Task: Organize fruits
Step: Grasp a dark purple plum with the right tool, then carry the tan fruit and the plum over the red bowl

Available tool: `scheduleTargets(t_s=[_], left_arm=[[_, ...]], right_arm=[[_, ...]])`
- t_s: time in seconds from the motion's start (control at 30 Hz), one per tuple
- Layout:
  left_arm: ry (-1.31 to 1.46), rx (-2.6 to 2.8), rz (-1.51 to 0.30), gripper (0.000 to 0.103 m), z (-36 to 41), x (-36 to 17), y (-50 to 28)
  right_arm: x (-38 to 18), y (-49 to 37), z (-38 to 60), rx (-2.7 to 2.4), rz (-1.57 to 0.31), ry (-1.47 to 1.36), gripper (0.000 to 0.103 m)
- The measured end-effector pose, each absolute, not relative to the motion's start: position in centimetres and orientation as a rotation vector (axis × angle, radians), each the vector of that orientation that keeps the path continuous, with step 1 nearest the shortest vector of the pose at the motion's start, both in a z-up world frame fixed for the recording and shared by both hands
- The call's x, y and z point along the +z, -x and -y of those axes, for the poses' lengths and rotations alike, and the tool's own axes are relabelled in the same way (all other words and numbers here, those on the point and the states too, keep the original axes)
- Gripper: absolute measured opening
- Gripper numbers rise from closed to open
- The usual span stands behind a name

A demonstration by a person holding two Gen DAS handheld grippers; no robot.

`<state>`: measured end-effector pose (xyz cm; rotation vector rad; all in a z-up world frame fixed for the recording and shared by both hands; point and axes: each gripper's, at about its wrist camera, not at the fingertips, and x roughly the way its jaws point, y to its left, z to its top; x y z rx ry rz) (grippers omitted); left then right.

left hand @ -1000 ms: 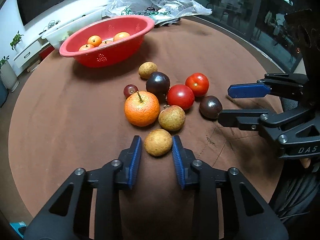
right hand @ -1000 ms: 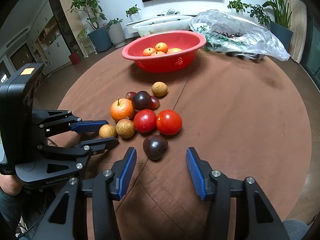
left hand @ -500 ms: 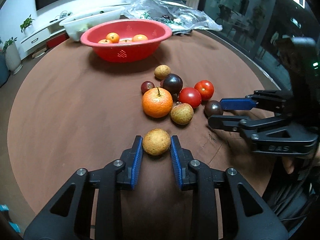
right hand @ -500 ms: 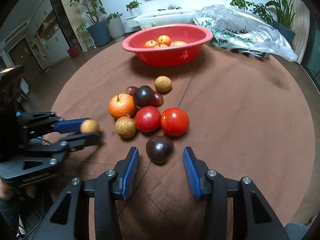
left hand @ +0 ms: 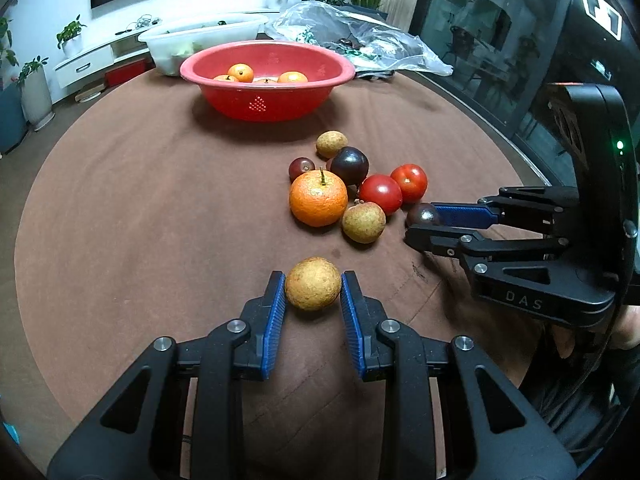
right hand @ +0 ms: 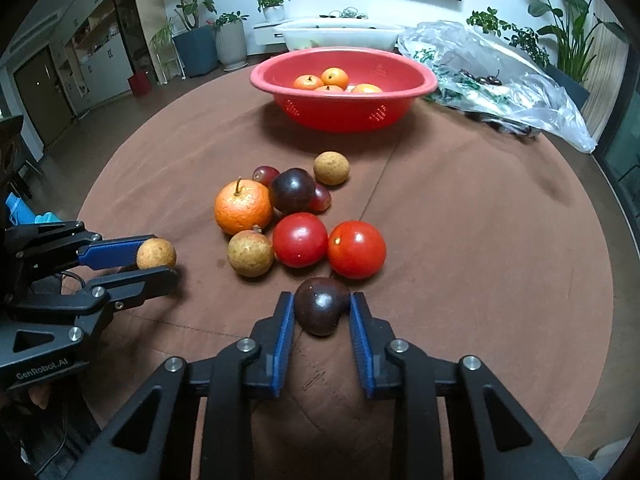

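Left wrist view is showing the left gripper (left hand: pixel 313 292) clamping its blue pads on a tan round fruit (left hand: pixel 313 283), which is sitting near the close edge of the round table's brown cloth (left hand: pixel 120 208). To the left of that fruit the cloth is lying bare out to the rim, giving wide room; to the right the right gripper (left hand: pixel 420 226) is reaching in from the side, its fingers pressing together on a dark plum (left hand: pixel 423 214) just beside the cluster. Right wrist view is showing that plum (right hand: pixel 322 306) pinched between the 2 blue pads, lying just below 2 red tomatoes (right hand: pixel 356 249). The rest of the cluster is sitting mid-table: an orange (right hand: pixel 243 207), another tan fruit (right hand: pixel 251 253) touching a tomato, a second dark plum (right hand: pixel 292 190), small reddish fruits behind it, and a third tan fruit (right hand: pixel 331 168) toward the far side. A red basket (right hand: pixel 344 114) holding several small oranges is standing well apart near the far edge, with open cloth between it and the cluster. A clear plastic bag (right hand: pixel 500 80) is lying at the far right rim, and the right half of the table is staying bare.
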<state>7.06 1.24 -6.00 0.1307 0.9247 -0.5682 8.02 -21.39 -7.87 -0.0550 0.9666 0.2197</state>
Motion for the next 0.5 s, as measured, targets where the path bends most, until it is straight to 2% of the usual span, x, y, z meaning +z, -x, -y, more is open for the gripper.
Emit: scheduleTargets(t_s=[0.5], left_arm=[[-0.088,-0.536,-0.899,0.026,-2.5,-5.0,-7.5]], right_arm=[[-5.9,-7.2,23.1,0.260,-0.944,-0.078,0.030]])
